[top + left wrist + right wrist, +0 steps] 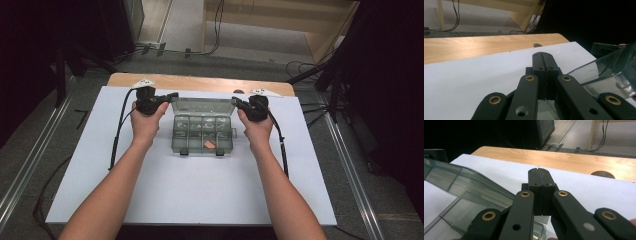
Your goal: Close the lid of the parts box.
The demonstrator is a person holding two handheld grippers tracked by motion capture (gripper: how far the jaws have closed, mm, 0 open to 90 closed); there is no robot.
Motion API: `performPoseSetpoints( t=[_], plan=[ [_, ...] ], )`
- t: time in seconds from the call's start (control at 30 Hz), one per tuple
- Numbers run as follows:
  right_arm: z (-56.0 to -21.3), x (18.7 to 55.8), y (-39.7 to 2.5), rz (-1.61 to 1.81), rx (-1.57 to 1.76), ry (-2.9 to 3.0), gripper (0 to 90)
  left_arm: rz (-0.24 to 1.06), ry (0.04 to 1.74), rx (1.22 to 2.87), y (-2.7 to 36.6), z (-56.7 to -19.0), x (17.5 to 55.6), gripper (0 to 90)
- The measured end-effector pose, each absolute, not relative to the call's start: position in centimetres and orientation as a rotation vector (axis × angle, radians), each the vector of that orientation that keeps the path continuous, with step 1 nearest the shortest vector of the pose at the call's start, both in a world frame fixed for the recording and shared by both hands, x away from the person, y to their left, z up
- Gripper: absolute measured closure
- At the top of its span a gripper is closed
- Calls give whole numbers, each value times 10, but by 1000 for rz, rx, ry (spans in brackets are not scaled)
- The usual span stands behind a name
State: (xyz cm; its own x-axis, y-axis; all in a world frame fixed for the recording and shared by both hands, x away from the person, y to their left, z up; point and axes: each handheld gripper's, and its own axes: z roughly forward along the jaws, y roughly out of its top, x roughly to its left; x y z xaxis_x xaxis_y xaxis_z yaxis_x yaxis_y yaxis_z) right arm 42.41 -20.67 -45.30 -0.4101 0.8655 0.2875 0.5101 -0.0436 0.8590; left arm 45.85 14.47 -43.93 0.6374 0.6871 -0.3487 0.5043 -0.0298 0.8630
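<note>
A clear plastic compartment box (202, 134) lies in the middle of the white sheet (150, 190), its lid (202, 106) tilted up at the back. Small parts lie in its cells, with an orange piece (210, 145) near the front. My left gripper (174, 95) is shut, its tips at the lid's left corner. My right gripper (234, 100) is shut at the lid's right corner. In the left gripper view the shut jaws (545, 55) sit just left of the lid (604, 70). In the right gripper view the shut jaws (539, 171) sit just right of the lid (461, 182).
The white sheet covers most of the table; a strip of bare wood (200, 82) shows along the far edge. Cables (117, 135) trail from both grippers across the sheet. Dark stands and floor cables surround the table.
</note>
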Motion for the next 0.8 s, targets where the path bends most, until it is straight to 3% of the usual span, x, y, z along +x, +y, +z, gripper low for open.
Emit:
performPoseSetpoints(
  t=[0.8],
  plan=[
    [-462, 388, -202, 1416, 1318, 1949, 874, 218, 900, 1733, 150, -451, 416, 892]
  ],
)
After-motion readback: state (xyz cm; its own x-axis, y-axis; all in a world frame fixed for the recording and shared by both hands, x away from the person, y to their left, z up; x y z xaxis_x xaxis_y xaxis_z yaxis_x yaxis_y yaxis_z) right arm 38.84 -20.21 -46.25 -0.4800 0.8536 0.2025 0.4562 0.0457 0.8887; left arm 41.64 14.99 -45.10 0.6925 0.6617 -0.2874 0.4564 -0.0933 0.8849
